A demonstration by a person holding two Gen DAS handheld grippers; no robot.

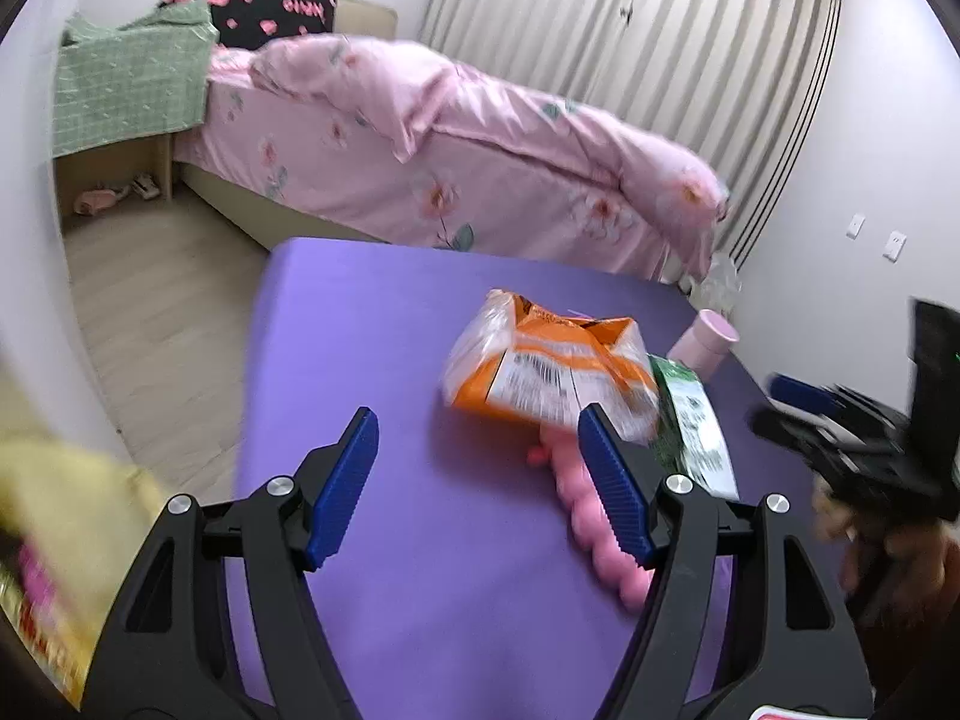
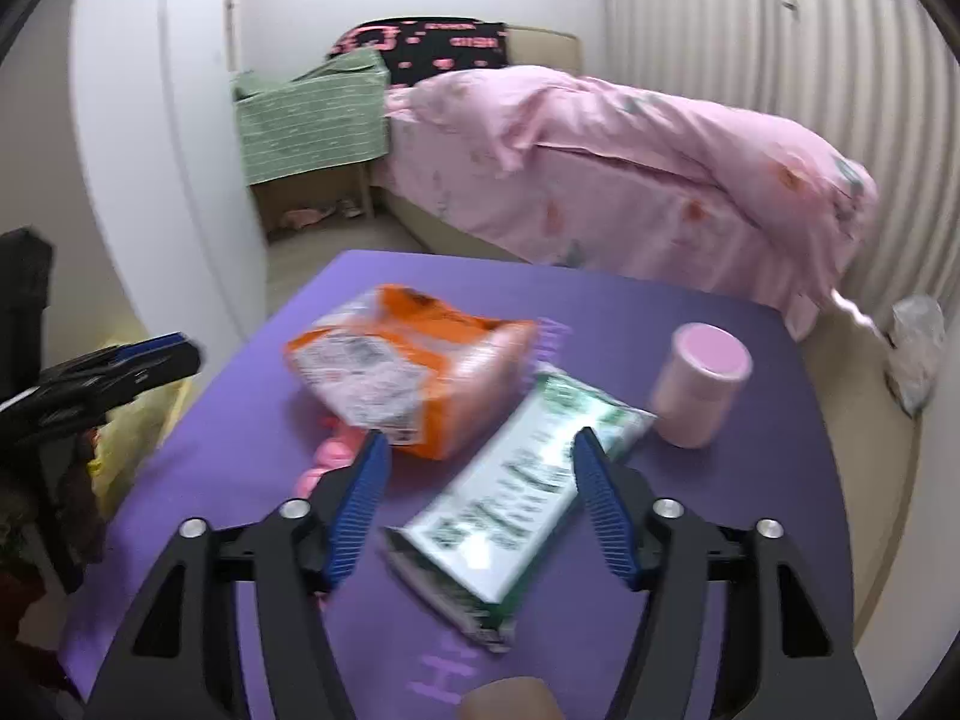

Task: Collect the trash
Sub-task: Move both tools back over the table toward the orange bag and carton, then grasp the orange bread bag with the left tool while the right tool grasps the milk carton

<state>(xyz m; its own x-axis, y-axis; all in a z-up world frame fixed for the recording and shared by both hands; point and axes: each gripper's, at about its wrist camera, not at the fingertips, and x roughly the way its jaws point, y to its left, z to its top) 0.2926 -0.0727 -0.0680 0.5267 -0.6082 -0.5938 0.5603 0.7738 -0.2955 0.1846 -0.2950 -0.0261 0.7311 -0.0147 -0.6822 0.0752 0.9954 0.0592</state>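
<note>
An orange and white snack bag point(image 1: 549, 369) lies on the purple table point(image 1: 372, 360); it also shows in the right wrist view point(image 2: 396, 363). A green and white wrapper point(image 2: 516, 498) lies beside it, and shows in the left wrist view point(image 1: 690, 420). A pink knobbly object point(image 1: 591, 516) lies partly under the orange bag. My left gripper point(image 1: 480, 480) is open and empty, left of the bag. My right gripper point(image 2: 477, 498) is open over the green wrapper, holding nothing. The left gripper shows at the left edge of the right wrist view point(image 2: 120, 372).
A pink cylindrical container point(image 2: 699, 384) stands at the table's right. A yellow bag point(image 1: 66, 540) hangs at the table's left side. A bed with pink bedding point(image 1: 456, 144) lies beyond the table. A clear plastic bag point(image 2: 915, 348) lies on the floor near the curtain.
</note>
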